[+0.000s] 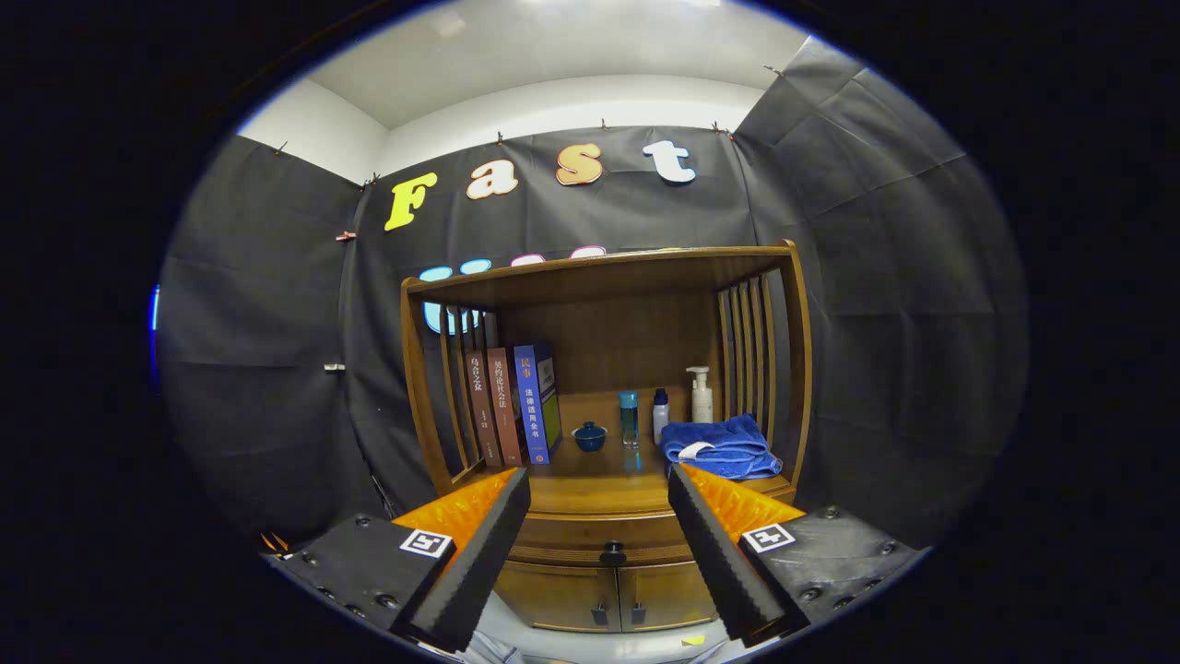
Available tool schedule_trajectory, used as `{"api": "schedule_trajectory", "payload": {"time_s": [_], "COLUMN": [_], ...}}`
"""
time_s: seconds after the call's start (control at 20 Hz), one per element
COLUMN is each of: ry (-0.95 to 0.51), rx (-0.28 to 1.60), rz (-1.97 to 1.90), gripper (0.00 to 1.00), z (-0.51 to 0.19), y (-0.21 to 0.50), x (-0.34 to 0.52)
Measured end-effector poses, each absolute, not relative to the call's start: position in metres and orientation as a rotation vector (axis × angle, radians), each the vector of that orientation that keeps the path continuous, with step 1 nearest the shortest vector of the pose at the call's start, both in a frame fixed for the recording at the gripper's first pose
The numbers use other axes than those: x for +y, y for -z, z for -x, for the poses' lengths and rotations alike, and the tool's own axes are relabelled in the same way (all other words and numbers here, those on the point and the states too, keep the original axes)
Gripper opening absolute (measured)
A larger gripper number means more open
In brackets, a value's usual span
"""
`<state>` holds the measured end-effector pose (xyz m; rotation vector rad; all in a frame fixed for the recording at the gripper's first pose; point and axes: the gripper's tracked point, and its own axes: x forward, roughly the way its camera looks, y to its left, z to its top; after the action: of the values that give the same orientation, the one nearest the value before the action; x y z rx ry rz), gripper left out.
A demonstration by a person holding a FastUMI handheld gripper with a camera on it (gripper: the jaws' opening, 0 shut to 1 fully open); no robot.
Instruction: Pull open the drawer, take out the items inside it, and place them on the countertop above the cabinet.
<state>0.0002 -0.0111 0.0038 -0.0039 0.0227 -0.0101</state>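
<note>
A wooden cabinet (608, 387) stands ahead against the booth wall. Its drawer (562, 537) is closed, with a dark round knob (613, 553) at its middle. The countertop (590, 487) lies just above the drawer. My gripper (599, 493) is open, with nothing between its two black foam-padded fingers (479, 563). The knob sits between the fingers and well beyond them. What lies inside the drawer is hidden.
On the countertop stand three books (512, 406) at the left, a small blue lidded cup (589, 436), a teal bottle (629, 418), a white bottle (660, 415) and a pump bottle (702, 395). A folded blue towel (721, 446) lies at the right. Two small doors (613, 598) sit below the drawer.
</note>
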Motion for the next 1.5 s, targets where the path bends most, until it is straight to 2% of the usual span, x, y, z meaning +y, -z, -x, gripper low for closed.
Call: {"api": "schedule_trajectory", "payload": {"time_s": [0.45,1.0,1.5], "ry": [0.023,0.058,0.108], "rx": [0.093,0.351,0.527], "rz": [-0.021,-0.018,-0.036], "gripper": [0.98,0.99,0.96], "z": [-0.031,-0.117,-0.156], "y": [0.031,0.167,0.26], "x": [-0.016,-0.025,-0.034]}}
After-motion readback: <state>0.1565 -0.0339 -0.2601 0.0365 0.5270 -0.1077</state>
